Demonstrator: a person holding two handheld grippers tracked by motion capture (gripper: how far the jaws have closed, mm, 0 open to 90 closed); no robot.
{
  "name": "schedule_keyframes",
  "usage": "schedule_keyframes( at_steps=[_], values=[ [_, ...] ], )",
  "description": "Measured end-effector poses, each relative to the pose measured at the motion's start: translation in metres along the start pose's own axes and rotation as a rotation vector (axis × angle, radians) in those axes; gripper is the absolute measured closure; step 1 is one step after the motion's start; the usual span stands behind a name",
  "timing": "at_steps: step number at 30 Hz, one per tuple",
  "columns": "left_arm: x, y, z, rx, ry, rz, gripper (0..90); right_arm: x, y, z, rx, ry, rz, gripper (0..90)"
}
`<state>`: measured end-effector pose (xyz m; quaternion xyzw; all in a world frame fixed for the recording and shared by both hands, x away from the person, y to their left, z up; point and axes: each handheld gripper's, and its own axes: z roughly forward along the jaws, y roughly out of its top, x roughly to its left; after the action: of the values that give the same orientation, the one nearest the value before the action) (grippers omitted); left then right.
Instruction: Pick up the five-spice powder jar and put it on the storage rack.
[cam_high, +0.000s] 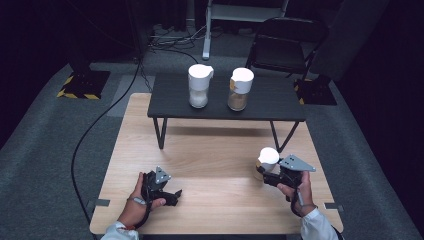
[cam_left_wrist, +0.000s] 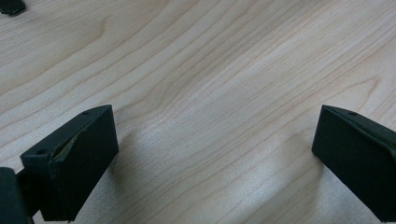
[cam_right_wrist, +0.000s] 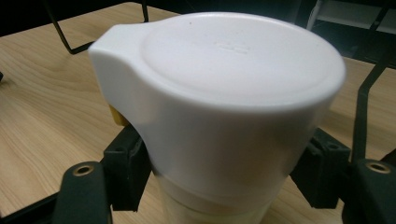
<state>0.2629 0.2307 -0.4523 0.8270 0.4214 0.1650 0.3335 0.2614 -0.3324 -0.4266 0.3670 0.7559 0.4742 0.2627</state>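
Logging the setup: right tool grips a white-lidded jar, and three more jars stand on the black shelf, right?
Not quite. The right tool does grip a white-lidded jar, but the high view shows two jars on the black shelf, not three.

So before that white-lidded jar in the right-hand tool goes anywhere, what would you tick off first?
1. Grip on the jar: the right gripper has its fingers pressed on both sides just under the lid. Ok.
2. Lid seated: looks flat and closed in the right gripper view. Ok.
3. Jar clear of the wooden table: its base is hidden. Cannot tell.
4. Free space on the small black table: bare top shows right of the two jars standing there. Ok.
5. Left gripper: open, holding nothing, low over the wood, well away from the jar. Ok.
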Motion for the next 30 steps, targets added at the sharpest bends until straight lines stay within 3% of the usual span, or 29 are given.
schedule_keyframes(
  at_steps=[12,22,30],
  values=[
    [0.000,0.000,0.000,0.000,0.000,0.001,0.0,-0.001,0.007,-0.013,-0.008,-0.012,-0.012,29.9],
    [0.000,0.000,0.000,0.000,0.000,0.001,0.0,0.002,0.026,-0.023,-0.016,-0.020,-0.019,29.9],
    [0.000,0.000,0.000,0.000,0.000,0.001,0.0,0.002,0.041,-0.032,-0.021,-0.055,-0.014,29.9]
  ],
)
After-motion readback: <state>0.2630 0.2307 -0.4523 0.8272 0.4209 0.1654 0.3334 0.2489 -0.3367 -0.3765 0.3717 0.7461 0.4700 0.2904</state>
